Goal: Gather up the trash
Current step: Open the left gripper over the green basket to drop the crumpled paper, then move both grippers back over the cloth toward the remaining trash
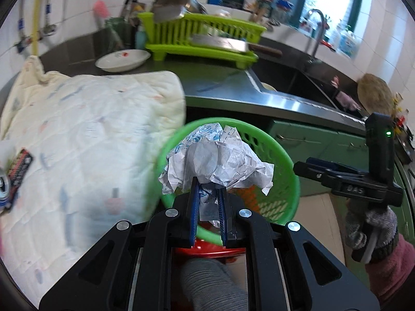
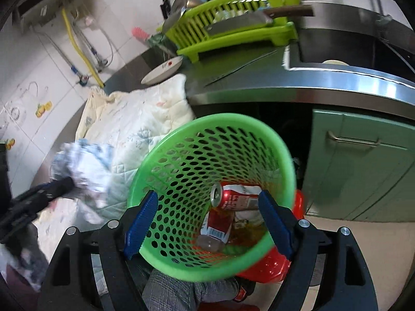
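Since the left tool (image 1: 209, 199) is clamped on the crumpled paper (image 1: 218, 160) just short of the green basket (image 2: 280, 140), the drop lies straight ahead; right tool (image 2: 207, 223) gapes empty over it; paper's probably not past the rim, blurry though.

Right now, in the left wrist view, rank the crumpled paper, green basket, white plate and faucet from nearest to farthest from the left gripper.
1. Crumpled paper, pinched between the left gripper jaws.
2. Green basket, just behind and below the paper.
3. White plate, on the counter, upper left.
4. Faucet, at the sink, far upper right.
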